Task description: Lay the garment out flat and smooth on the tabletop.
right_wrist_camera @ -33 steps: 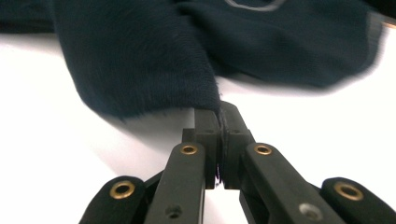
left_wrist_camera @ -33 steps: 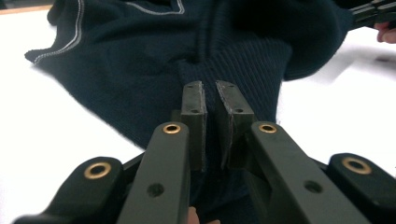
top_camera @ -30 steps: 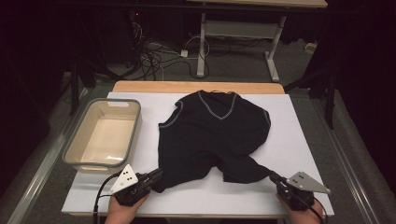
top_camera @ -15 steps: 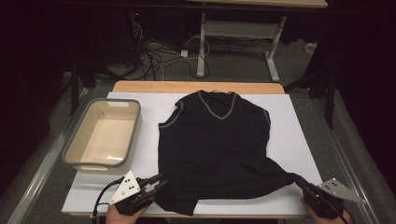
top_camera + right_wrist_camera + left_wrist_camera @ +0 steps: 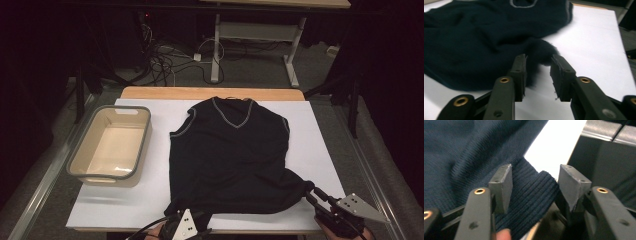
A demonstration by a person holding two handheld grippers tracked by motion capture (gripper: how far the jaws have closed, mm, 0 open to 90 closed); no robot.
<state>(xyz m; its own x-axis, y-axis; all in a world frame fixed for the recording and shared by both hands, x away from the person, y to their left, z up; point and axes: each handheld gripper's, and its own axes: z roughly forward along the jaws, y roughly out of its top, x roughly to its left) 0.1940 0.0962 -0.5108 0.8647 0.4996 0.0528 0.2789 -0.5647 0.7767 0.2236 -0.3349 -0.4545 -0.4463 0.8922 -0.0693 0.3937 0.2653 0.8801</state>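
A dark navy knitted vest (image 5: 230, 160) with grey trim at its V-neck lies flat on the white sheet (image 5: 320, 135), hem toward the front edge. My left gripper (image 5: 176, 216) is at the hem's left corner. In the left gripper view its jaws (image 5: 536, 180) have just been opening, and the ribbed hem (image 5: 529, 202) lies loose between the parted pads. My right gripper (image 5: 309, 190) points at the hem's right corner. Its jaws (image 5: 539, 67) have also just been opening, with the fuzzy corner (image 5: 544, 52) at their tips, unpressed.
A beige tub with a grey rim (image 5: 80, 165) stands at the left of the sheet. A wooden table edge (image 5: 210, 93) shows behind the vest. Cables (image 5: 165, 60) and another table's legs (image 5: 216, 45) are on the floor beyond. Bare sheet lies right of the vest.
The hem's two corners were drawn apart and toward the front edge, so the vest's lower part lies flatter. My left gripper moved right and nearer, my right gripper moved right.
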